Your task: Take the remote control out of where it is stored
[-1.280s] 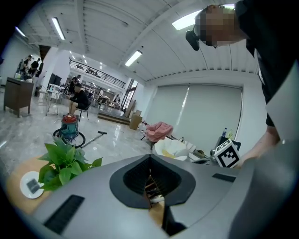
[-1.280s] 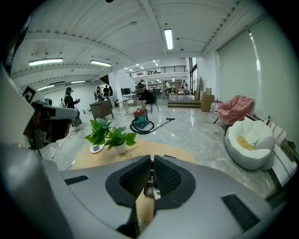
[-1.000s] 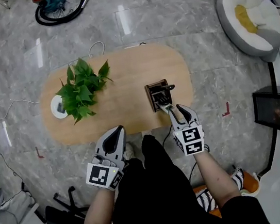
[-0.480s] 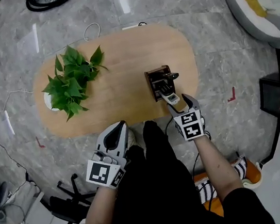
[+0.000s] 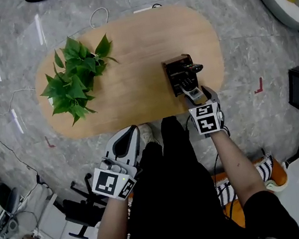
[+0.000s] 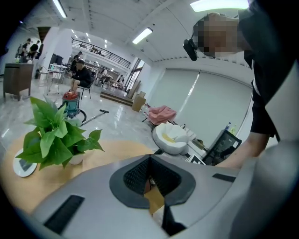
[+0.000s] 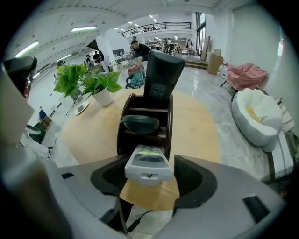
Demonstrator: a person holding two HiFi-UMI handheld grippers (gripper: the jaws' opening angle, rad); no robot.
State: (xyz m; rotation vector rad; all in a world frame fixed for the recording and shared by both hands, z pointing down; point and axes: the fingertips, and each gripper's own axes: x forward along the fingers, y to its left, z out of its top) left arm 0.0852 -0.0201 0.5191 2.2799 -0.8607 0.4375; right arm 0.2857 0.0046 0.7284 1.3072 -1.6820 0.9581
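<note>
On the table (image 5: 128, 52), near right, the right gripper (image 7: 148, 181) has just been opening its jaws around the remote (image 7: 148, 164), apparently released outside the holder (image 7: 122, 116).

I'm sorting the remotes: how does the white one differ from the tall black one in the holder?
Colour: the white remote is pale grey-white, the black remote dark. Pose: the white remote lies low at the front of the holder; the black remote stands upright at the back, rising above it. Both are slim and oblong.

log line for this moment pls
right gripper: just opened, remote loose between fingers | remote by holder | left gripper: shut, empty
</note>
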